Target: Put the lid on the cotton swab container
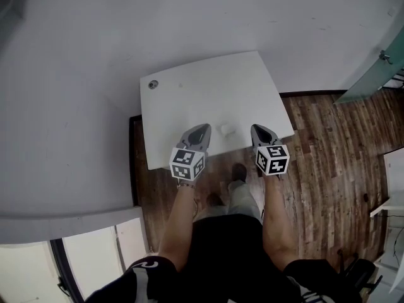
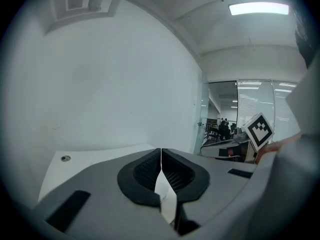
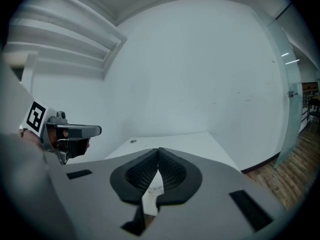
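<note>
Small white object (image 1: 225,130) lies between left gripper (image 1: 202,129) and right gripper (image 1: 259,130); both closed, empty

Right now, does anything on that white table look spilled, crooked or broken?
Nothing stands out. The white table is nearly bare: one small white object sits near its front edge, too small to judge, and a round fitting sits in a far corner. The left gripper and right gripper are shut and empty.

White table (image 1: 208,87), small white object (image 1: 226,130)
</note>
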The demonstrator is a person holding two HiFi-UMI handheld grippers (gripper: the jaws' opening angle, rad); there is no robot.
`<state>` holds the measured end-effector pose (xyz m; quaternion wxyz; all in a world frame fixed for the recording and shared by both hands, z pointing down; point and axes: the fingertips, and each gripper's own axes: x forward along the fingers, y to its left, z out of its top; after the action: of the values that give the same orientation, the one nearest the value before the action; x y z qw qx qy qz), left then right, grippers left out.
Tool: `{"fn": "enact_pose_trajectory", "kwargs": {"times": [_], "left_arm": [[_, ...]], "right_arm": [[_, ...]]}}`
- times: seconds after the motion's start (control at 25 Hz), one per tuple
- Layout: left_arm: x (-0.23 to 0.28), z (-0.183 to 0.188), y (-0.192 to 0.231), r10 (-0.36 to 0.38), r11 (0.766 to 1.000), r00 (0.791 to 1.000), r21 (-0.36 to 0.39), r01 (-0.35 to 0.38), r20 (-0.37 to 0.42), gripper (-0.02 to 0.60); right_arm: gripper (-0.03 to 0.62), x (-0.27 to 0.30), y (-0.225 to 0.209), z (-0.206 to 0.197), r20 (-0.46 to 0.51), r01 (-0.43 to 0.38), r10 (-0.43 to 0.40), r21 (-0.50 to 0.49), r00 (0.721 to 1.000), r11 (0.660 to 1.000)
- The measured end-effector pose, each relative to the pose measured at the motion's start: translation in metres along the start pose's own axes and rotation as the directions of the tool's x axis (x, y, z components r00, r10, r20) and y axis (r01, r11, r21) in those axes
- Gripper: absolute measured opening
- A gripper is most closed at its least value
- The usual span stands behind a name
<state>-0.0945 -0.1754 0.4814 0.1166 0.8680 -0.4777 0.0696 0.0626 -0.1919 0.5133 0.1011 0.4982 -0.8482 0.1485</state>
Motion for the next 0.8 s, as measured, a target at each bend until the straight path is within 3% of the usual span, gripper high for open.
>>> {"fn": "enact_pose_trajectory", "kwargs": {"times": [0.8], "left_arm": [[-0.023,0.003,0.016,0.067,0.998,0.998,-0.020,-0.067,0.002,0.026]], "right_arm": [[0.012,0.006,0.018,0.010,-0.012,-0.043,0.043,-0.054,0.999,0.998]]}}
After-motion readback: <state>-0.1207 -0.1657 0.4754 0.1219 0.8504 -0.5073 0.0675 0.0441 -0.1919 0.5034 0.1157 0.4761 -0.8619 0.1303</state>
